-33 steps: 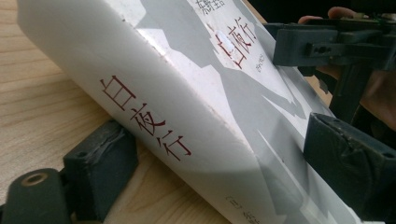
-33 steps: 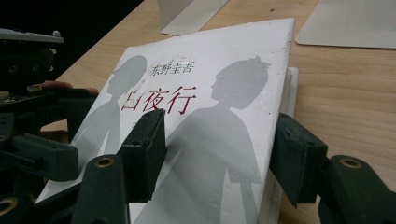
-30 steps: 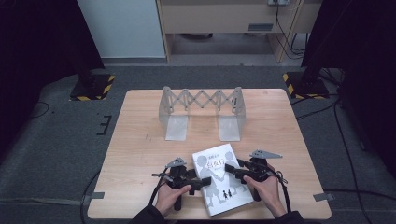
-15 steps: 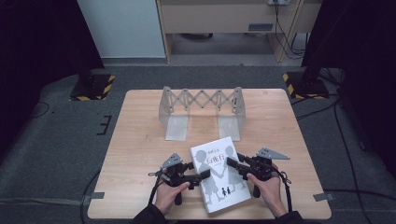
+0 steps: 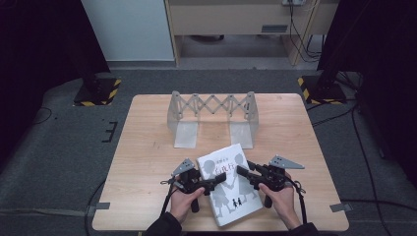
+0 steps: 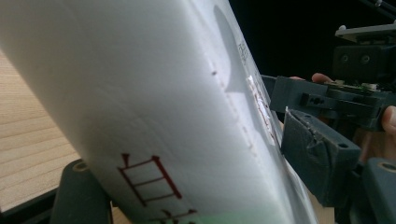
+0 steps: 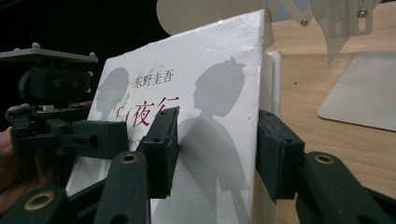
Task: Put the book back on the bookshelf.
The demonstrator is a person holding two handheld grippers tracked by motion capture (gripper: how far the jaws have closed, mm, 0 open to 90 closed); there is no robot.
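— Both of them are on the book (image 5: 229, 184) now, at the near edge of the table (image 5: 147, 147). The left tool (image 5: 216, 181) has its jaws on the book's left side, and they have just been closing with the book between them. From its own camera I see the cover pressed right up against the lens and one jaw behind the book.

— And the right tool (image 5: 243, 171)?

— Its jaws sit one on the front cover, one on the far side of the block of pages, so it pinches the book's thickness. In the right gripper view (image 7: 215, 135) the dark pads (image 7: 161, 144) look snug on it. The book seems tilted up off the wood there.

— What worries you?

— The cover is glossy. If one hand lifts or turns quicker than the other, I'd guess the book twists and slides out. Also the right jaw only bites near the edge; the pages could fan open and the grip would go slack.

— The folding metal rack (image 5: 211, 115)?

— Well apart, behind the book. If they swing the book toward it too low, a corner could catch one of its flat plates.
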